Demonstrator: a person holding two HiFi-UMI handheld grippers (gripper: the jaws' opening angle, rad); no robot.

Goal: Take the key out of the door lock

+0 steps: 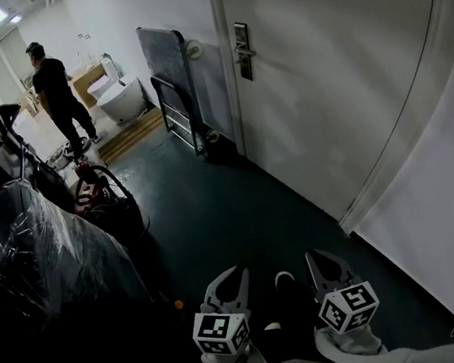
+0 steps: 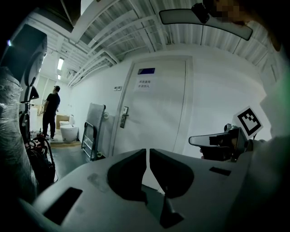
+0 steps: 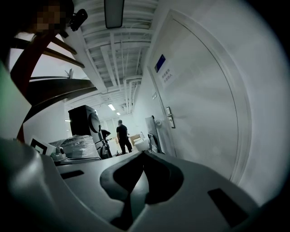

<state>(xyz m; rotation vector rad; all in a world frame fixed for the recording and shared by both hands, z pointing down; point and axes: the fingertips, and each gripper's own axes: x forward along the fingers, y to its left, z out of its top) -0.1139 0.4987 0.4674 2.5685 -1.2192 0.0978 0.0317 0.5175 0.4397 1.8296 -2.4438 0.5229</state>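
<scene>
Left gripper (image 1: 225, 277): held low and close to the body, pointed ahead down the corridor. The jaws are pretty much together, with only a sliver of gap seen and nothing between them.
Right gripper (image 1: 324, 257): held just beside the left one at the same level, aimed the same way. The jaws are closed tip to tip, nothing gripped.
Door lock (image 1: 244, 50): mounted on the white door (image 1: 349, 89), up ahead and to the right, well apart from both grippers. The plate is set upright, long axis vertical.
Key: too small to be made out, so its direction can't be told.
Room to move: open dark floor (image 1: 215, 212) is seen between the door and the plastic-wrapped clutter (image 1: 42, 257) on the left. A folded trolley (image 1: 170, 83) is leaned on the wall just past the door.
</scene>
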